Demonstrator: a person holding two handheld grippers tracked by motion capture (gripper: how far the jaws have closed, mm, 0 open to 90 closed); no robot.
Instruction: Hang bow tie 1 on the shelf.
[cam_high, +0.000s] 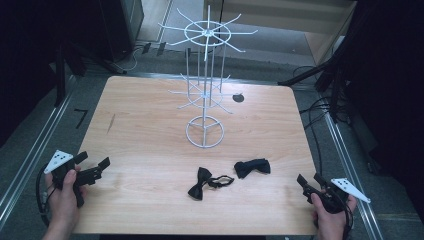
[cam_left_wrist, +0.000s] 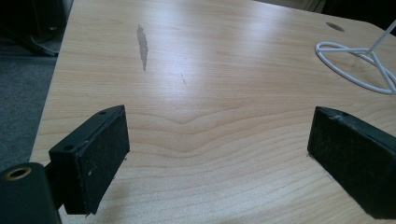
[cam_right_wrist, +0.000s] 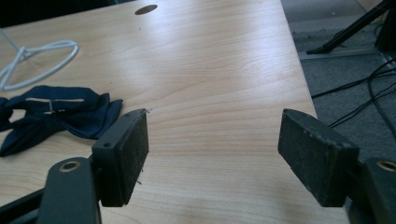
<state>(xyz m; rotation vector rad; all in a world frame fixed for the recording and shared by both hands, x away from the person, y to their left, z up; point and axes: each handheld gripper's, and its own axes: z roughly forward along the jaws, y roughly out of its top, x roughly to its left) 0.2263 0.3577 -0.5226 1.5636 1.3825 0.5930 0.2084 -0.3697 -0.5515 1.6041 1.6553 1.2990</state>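
Both pairs of jaws stand wide apart and hold nothing. The right gripper (cam_high: 307, 184) hovers near the table's (cam_high: 150, 125) right front corner, the left gripper (cam_high: 97, 170) near its left front. Two bow ties (cam_high: 202, 183) (cam_high: 252, 167) lie flat between them, before the wire rack (cam_high: 205, 75). A pinch could snag a strap, or a swing could tip the light rack.

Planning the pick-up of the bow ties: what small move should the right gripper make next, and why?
Probably ease the right gripper left toward the nearer bow tie. Its jaws stand open with nothing between them, and that tie lies flat on the table, just ahead-left of it.
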